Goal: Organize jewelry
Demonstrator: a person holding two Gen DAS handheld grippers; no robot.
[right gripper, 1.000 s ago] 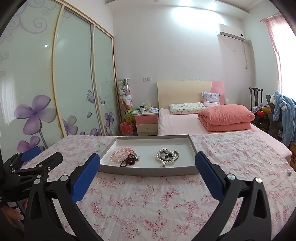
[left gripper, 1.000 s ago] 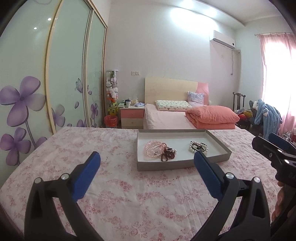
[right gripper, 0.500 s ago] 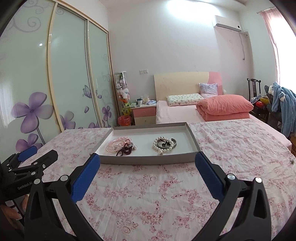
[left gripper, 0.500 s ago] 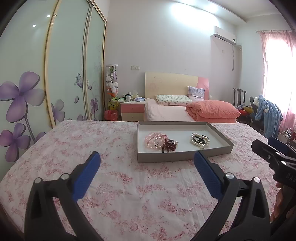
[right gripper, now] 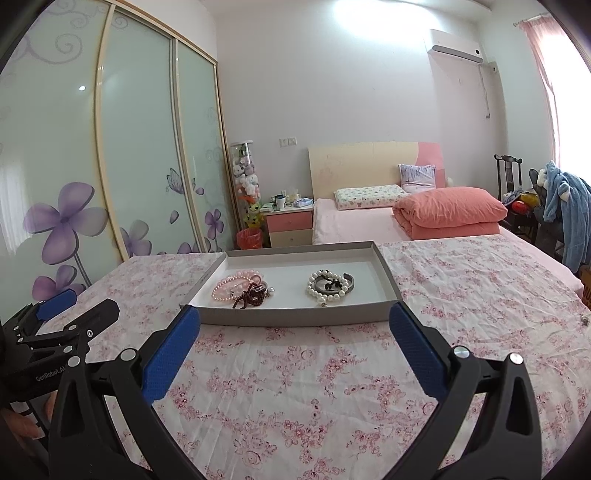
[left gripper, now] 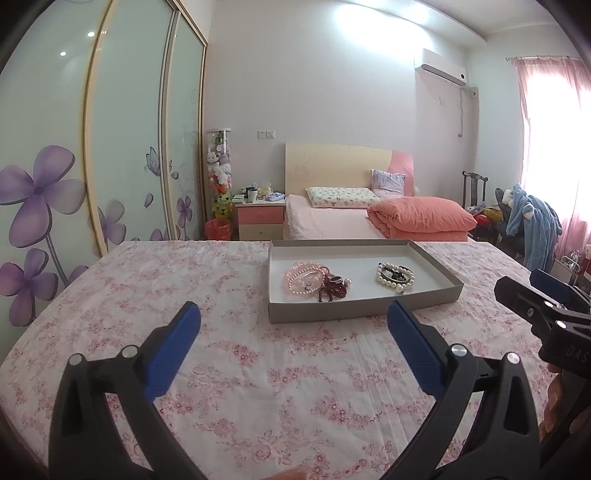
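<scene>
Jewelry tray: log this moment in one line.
left gripper open, empty | right gripper open, empty | jewelry tray on floral bedspread, bracelets inside

1. Both views are bright and sharp.
2. Daylight glares through the pink curtain [left gripper: 550, 147], washing out the window.
3. A ceiling light [right gripper: 373, 14] blooms white overhead.
4. Fisheye distortion bends the wardrobe doors [right gripper: 140, 147]; corners go black.

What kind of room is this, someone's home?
Most likely a home bedroom. A made bed with a pillow and folded quilt stands at the back, a pink nightstand sits beside it, and a flower-patterned sliding wardrobe lines the wall.
</scene>
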